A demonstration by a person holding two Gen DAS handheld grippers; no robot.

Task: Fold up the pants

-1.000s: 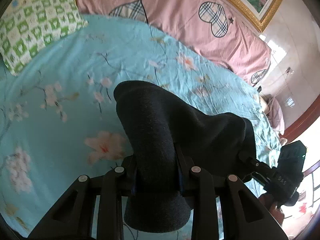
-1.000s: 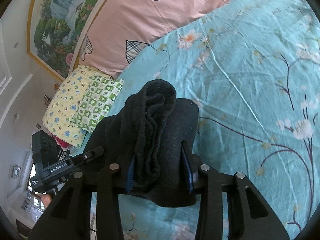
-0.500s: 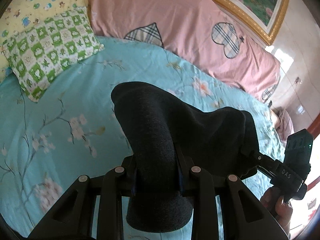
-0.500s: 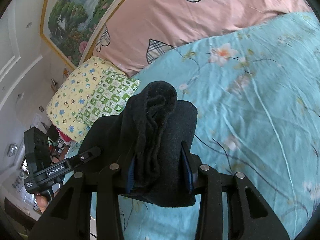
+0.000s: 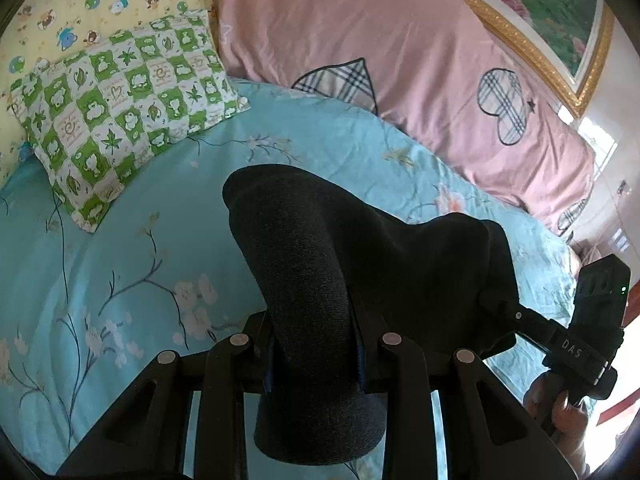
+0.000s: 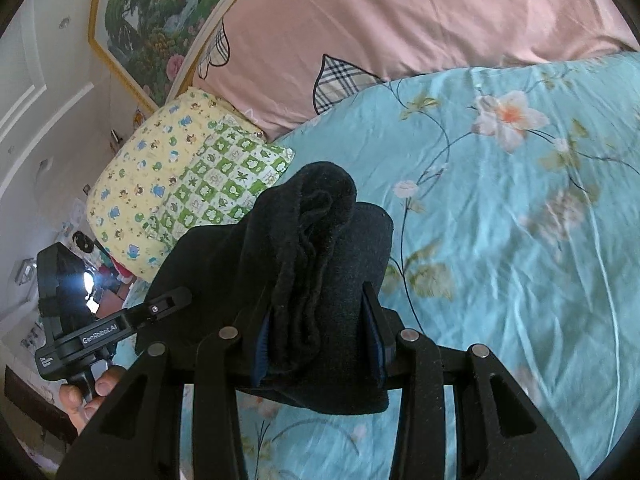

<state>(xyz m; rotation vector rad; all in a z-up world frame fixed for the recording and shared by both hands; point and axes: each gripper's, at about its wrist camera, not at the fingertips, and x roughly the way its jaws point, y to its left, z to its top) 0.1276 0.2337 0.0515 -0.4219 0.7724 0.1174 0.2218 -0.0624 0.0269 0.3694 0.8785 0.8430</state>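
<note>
Bed (image 5: 100, 264), both grippers tilted down, pants (image 5: 312, 280) clamped

**A bed in turquoise florals**

A bed is spreading across both wrist views, and its turquoise sheet (image 5: 120, 264), printed with pale blossoms and thin dark branches, is lying smooth with a few light creases. A pink quilt (image 5: 360, 40) with plaid heart patches is lying bunched along the head edge of the bed, overlapping the sheet's far border. At the head-end corner a green-and-white checked pillow (image 5: 120, 108) is resting on the sheet, its near corner pointing toward the middle of the bed. A pale yellow pillow (image 5: 80, 0) with small cartoon animals is sitting just behind it, touching it and partly tucked under it.
</note>
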